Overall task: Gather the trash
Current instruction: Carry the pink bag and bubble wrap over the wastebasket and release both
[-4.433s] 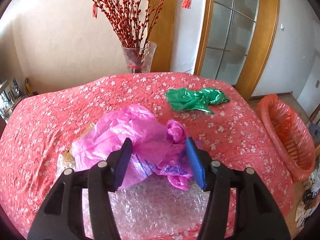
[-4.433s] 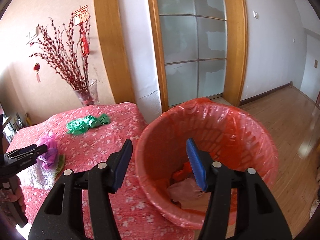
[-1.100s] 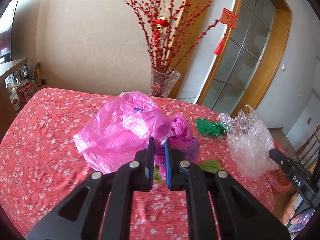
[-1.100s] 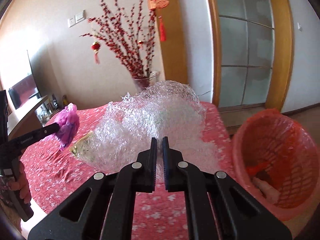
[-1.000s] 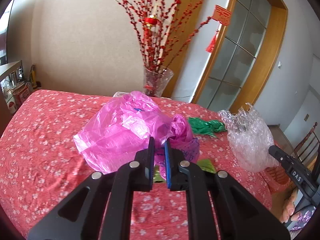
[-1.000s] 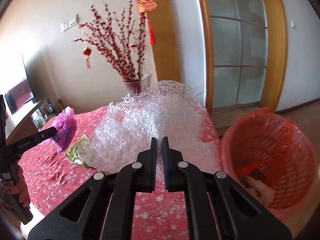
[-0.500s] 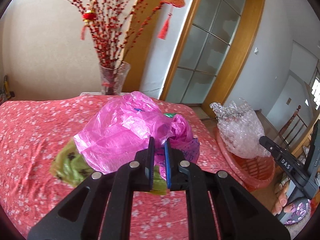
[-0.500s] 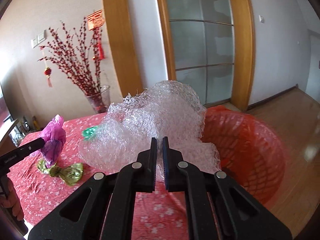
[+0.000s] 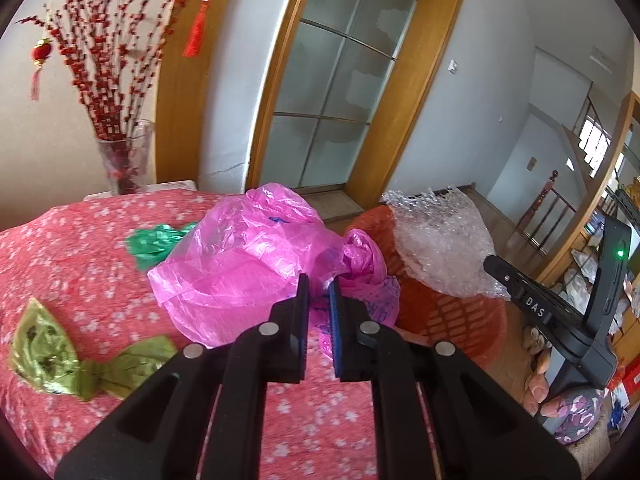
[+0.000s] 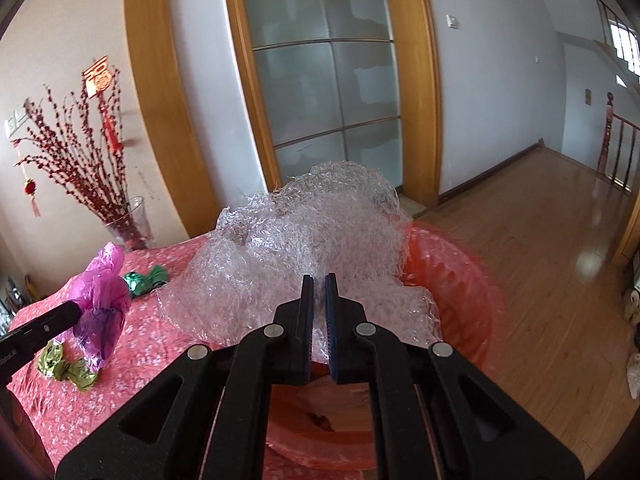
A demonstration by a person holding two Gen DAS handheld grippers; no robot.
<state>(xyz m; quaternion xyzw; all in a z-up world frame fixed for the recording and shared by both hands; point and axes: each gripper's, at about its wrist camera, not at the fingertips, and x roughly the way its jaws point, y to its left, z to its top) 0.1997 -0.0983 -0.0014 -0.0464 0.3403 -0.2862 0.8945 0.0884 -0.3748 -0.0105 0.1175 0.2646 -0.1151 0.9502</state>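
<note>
My left gripper [image 9: 319, 282] is shut on a crumpled pink plastic bag [image 9: 248, 256], held up over the red flowered tablecloth [image 9: 60, 264]. My right gripper [image 10: 319, 280] is shut on a wad of clear bubble wrap [image 10: 304, 248], which hangs over the red-lined bin [image 10: 460, 292]. In the left wrist view the bubble wrap [image 9: 440, 248] and the right gripper's body sit at the right, above the bin [image 9: 452, 312]. In the right wrist view the pink bag [image 10: 102, 292] hangs at the left. A green bag [image 9: 154, 242] and an olive-gold wrapper [image 9: 52, 356] lie on the cloth.
A glass vase with red berry branches [image 9: 120, 156] stands at the table's far edge by the wall. Behind it are a wooden-framed frosted glass door [image 10: 324, 92] and wood floor [image 10: 552, 240]. A person's fingers [image 9: 540, 388] show under the right gripper.
Both grippers have swung right, toward the bin, each with its load. The bubble wrap now hangs over the bin's opening, and the pink bag has come near the bin's rim.
</note>
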